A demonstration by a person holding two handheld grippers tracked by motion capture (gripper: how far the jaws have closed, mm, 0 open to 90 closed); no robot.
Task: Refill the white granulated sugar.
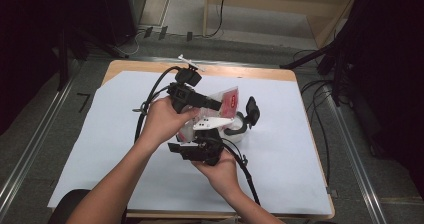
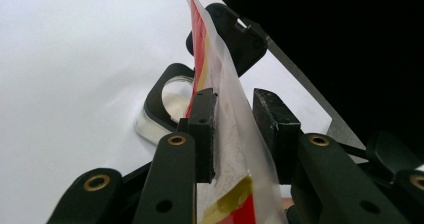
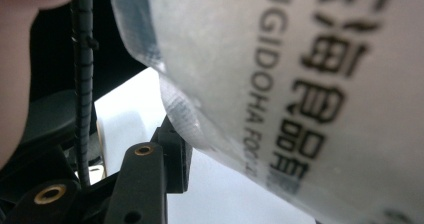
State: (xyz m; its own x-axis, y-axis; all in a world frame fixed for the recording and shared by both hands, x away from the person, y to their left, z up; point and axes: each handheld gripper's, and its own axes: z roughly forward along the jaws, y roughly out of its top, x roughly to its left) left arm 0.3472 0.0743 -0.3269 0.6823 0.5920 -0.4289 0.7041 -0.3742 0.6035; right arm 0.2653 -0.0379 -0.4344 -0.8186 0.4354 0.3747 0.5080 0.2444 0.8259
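Packet (image 2: 220,99) pinched in left tool (image 2: 235,129); right tool (image 3: 172,154) open, jaws off it. Risk: contents spill beside the cup (image 2: 167,104) if left tilts.

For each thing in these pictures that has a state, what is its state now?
Food pouch: held off the table, between the left jaws.
Left gripper: one pad on the pouch, the other not clearly touching.
Right gripper: jaws at the pouch, grip unclear.
Glass container: lidless, on the white sheet.
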